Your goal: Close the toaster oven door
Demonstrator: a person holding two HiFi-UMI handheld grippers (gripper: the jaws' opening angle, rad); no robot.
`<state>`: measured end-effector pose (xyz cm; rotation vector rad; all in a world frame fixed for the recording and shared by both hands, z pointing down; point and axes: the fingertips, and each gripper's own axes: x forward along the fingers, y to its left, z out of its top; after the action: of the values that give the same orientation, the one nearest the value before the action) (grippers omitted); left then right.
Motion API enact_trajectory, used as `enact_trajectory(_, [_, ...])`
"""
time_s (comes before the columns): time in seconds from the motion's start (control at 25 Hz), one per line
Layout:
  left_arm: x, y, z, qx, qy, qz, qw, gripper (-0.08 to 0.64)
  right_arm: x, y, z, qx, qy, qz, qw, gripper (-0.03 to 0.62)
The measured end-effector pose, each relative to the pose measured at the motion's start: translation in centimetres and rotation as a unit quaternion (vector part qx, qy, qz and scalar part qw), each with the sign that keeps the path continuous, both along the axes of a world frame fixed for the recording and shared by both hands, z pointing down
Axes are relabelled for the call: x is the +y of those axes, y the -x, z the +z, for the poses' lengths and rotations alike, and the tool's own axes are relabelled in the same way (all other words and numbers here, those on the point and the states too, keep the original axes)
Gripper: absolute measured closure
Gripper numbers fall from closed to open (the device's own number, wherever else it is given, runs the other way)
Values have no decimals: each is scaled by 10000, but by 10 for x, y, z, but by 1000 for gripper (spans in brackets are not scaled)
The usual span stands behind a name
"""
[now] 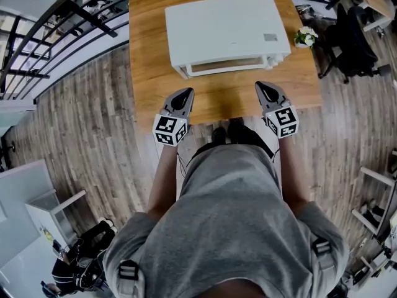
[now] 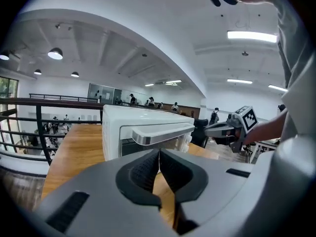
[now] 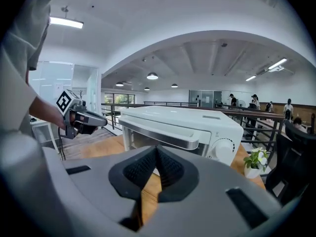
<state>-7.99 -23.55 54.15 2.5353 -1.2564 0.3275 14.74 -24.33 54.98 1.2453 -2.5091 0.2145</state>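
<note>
Door: toaster oven door [image 1: 226, 66], top middle, is probably sitting shut already.
Left gripper [image 1: 185, 95]: is resting pinched closed, empty.
Right gripper [image 1: 263, 89]: is resting pinched closed, empty.
Left to do: maybe nothing.

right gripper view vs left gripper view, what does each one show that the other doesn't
Only the right gripper view: a round control knob, a small potted plant past it, and the left gripper. Only the left gripper view: the right gripper, held off to the side. Both: the white toaster oven on the wooden table, seen over that gripper's own shut, empty jaws.
</note>
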Motion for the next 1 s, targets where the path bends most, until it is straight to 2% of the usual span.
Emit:
enact_trajectory(0.2, [9, -2, 1, -191, -33, 181, 9996, 537, 10, 6, 1, 138, -53, -29, 9999, 588])
enact_trajectory(1.0, [23, 8, 4, -82, 24, 132, 9999, 537, 22, 15, 2, 231, -78, -25, 9997, 588])
